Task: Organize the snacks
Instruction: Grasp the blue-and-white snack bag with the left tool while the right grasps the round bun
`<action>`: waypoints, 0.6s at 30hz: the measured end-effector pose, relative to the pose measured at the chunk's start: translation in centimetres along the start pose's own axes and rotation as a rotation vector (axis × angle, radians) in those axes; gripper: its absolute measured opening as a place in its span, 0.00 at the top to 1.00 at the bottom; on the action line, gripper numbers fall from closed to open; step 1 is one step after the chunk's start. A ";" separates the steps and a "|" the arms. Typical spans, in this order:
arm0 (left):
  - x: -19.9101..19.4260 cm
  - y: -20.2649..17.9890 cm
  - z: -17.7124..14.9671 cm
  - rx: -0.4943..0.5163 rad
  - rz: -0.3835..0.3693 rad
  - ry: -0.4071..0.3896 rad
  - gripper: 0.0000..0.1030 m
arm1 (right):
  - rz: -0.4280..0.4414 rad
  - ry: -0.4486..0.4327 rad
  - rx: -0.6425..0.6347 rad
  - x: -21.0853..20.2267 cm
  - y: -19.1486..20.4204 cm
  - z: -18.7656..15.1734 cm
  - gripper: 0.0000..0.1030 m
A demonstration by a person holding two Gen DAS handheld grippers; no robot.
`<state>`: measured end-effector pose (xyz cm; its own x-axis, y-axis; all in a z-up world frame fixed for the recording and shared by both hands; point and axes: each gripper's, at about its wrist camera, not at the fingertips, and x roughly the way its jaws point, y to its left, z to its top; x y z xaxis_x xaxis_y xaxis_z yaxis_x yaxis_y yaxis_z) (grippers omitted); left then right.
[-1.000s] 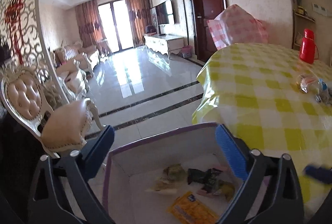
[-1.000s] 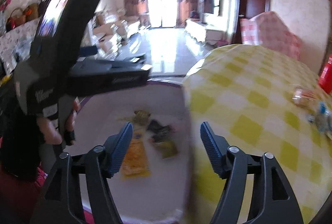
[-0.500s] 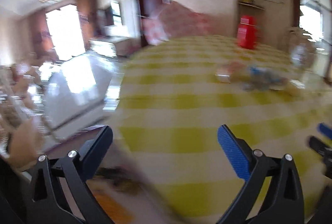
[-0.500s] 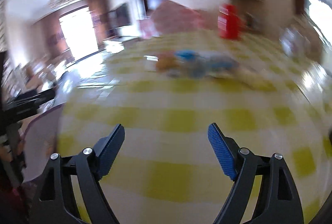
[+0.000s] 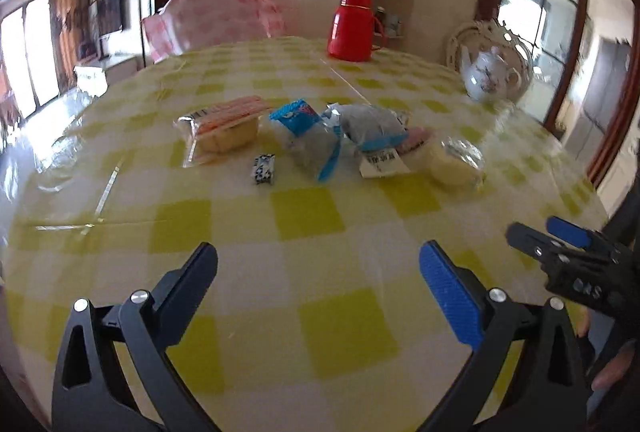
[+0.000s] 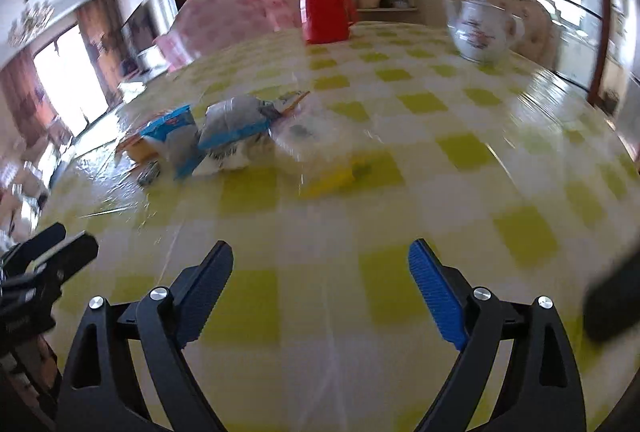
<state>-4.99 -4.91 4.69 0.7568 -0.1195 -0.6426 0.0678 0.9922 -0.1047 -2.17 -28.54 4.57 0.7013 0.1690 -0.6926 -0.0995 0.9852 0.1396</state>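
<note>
I held both tools low over the near edge of the yellow-and-white checked counter [image 5: 304, 220]. My left tool [image 5: 318, 260] stood spread with nothing between its pads, and my right tool [image 6: 320, 260] was opening, likewise empty.

The snacks lay in a loose row towards the middle of the counter, well apart from both tools: a clear-wrapped pack of yellow cake with orange stripes [image 5: 224, 130], a small black-and-white patterned sweet [image 5: 264, 169], a blue-and-grey plastic packet [image 5: 308, 136], a second grey packet with a white label [image 5: 370, 130] and a round pale bun in clear film [image 5: 454, 162].

As I judged it, the crowding was the chief risk. The two grey packets touched and overlapped, so a reach into the middle might have pinched two wrappers at once or dragged a neighbour along. The clear film looked slippery and puffy; a grip on its edge alone could have let a pack slide out on the way. The bun and cake looked soft enough to be crushed by a hard squeeze. The small sweet lay flat, and pads could have skated over it on the glossy cloth. With both tools side by side, they might also have knocked together.
</note>
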 end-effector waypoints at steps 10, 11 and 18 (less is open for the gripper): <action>3.3 3.9 0.6 -0.249 -0.101 0.013 0.02 | 0.057 0.084 -0.159 9.7 -0.6 7.0 0.15; 3.4 4.0 0.5 -0.264 -0.109 0.017 0.02 | 0.069 0.098 -0.168 10.3 -0.5 7.4 0.15; 3.4 3.9 0.5 -0.260 -0.135 0.026 0.02 | 0.077 0.060 -0.266 9.7 1.3 6.9 0.34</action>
<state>-1.78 -1.43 2.46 0.7352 -0.2542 -0.6283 -0.0048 0.9250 -0.3799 9.39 -25.79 2.96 0.6426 0.2369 -0.7286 -0.3376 0.9412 0.0083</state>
